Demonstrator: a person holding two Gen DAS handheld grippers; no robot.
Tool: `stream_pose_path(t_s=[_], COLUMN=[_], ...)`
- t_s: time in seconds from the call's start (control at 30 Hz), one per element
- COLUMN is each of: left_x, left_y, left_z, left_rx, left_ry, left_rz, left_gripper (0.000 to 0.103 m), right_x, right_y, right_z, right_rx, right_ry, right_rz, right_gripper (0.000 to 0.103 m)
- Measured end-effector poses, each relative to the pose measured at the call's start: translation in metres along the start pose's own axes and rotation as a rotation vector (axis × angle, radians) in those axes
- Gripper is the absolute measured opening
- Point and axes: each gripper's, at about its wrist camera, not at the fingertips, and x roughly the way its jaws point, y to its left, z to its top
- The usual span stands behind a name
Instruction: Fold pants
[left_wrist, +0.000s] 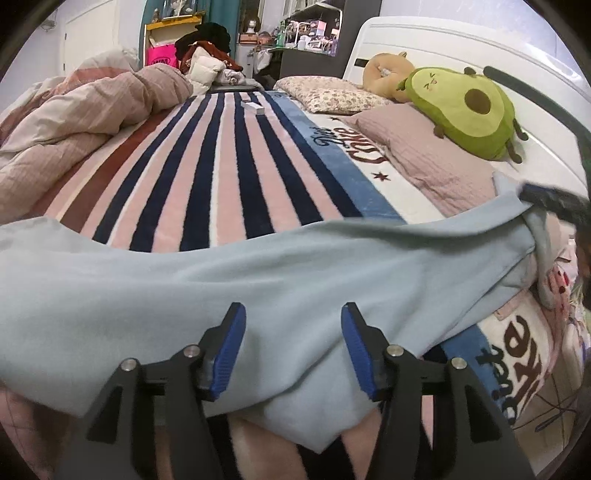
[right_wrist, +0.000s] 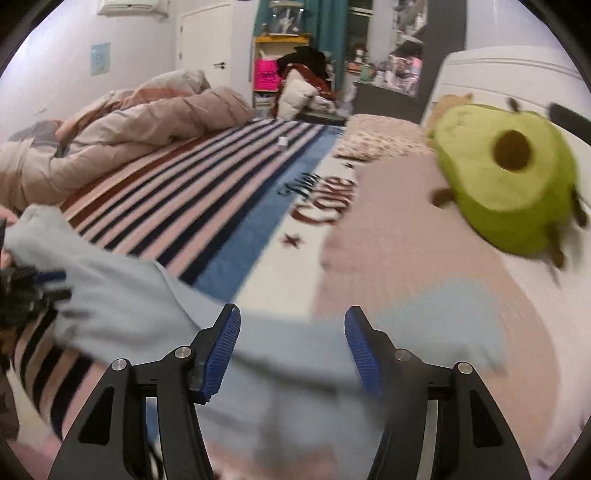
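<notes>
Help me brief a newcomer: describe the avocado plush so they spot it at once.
Look to the white headboard end of the bed. On the pink pillow lies the avocado plush: bright green, with a round brown pit. The round plush beside it is tan, with no pit.

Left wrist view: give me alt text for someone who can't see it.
Open tongs hover over light blue pants spread across a striped blanket on a bed. A green avocado plush rests on a pink pillow behind.
</notes>
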Motion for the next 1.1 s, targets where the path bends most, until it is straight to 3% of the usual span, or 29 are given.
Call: stream_pose_path(t_s=[0.13,0.3,0.37,0.43,0.47,0.53,0.67,0.73,0.87,0.9,0.97,1.03,1.1], left_x=[-0.005,-0.004,-0.002,-0.001,-0.001,-0.002,-0.003,-0.002,0.001,0.001,0.001,0.000,-0.001], left_y=[-0.005,-0.008,-0.008,-0.007,-0.006,-0.005,-0.004,-0.004,-0.005,-0.005,-0.005,-0.005,-0.005], left_z=[-0.002,-0.003,-0.003,-0.003,-0.003,-0.003,-0.002,-0.001,-0.001,-0.001,-0.001,-0.001,0.000], left_rx=[0.002,0.006,0.005,0.005,0.007,0.007,-0.003,0.000,0.001,0.000,-0.002,-0.003,-0.001], left_ry=[-0.004,-0.002,0.001,0.003,0.003,0.000,-0.005,-0.004,0.006,0.006,0.005,0.002,0.000], left_rz=[-0.023,-0.035,-0.036,-0.036,-0.034,-0.024,-0.027,-0.027,-0.026,-0.026,-0.025,-0.025,-0.027], left_gripper=[0.050,0.050,0.050,0.050,0.050,0.050,0.050,0.050,0.050,0.050,0.050,0.050,0.050], right_x=[-0.025,-0.021,-0.020,-0.028,-0.035,-0.043,-0.034,-0.023,-0.022,-0.022,-0.025,-0.028,-0.032], right_y=[-0.002,-0.002,-0.004,-0.014,-0.018,-0.031,-0.056,-0.061,-0.064,-0.064,-0.063,-0.061,-0.062], right_z=[-0.046,-0.095,-0.108,-0.108,-0.108,-0.103,-0.091,-0.085,-0.076,-0.075,-0.075,-0.077,-0.077], right_rx=[-0.022,-0.001,-0.022,0.008,0.038,0.083,0.073,0.031,0.036,0.051,0.062,0.061,0.065], right_ry=[0.079,0.157,0.148,0.093,0.066,0.021,0.035,0.060,0.047,0.046,0.049,0.066,0.073], right_rz=[-0.095,-0.227,-0.325,-0.364,-0.353,-0.330,-0.256,-0.161,0.019,0.052,0.073,0.018,-0.006], right_gripper=[0.055,0.056,0.056,0.057,0.059,0.075,0.078,0.084,0.082,0.079,0.051,0.022,0.010])
